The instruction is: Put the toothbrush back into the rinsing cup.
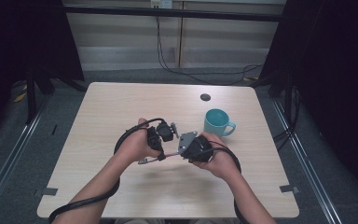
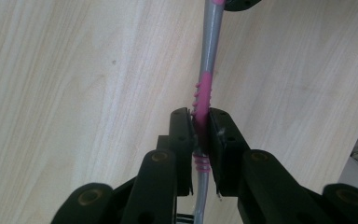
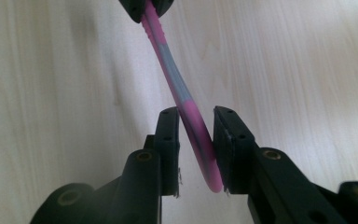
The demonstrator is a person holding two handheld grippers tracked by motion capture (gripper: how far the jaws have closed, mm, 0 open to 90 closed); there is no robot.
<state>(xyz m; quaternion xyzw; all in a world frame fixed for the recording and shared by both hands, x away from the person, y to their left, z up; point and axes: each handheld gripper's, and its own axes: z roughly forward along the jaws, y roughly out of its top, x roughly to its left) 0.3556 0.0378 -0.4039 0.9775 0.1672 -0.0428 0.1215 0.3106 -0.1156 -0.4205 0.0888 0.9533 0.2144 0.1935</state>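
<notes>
1. a pale wooden table fills the middle of the high view, with dark floor around it and a teal ceramic mug right of centre.
2. the left gripper is clamped on the ribbed pink grip of a grey-and-pink plastic toothbrush, likely steadying it for a handover.
3. the right gripper has its jaws narrowly apart around the pink end; one pad touches, the grip looks unfinished.
4. the toothbrush spans between both grippers above the table at frame centre, its long axis roughly level, left to right.

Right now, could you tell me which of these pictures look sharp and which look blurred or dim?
High view: dim black surroundings, evenly lit pale wooden table. Left gripper view: pink-and-grey plastic toothbrush crisp, near black jaws soft. Right gripper view: hazy, washed out.
</notes>
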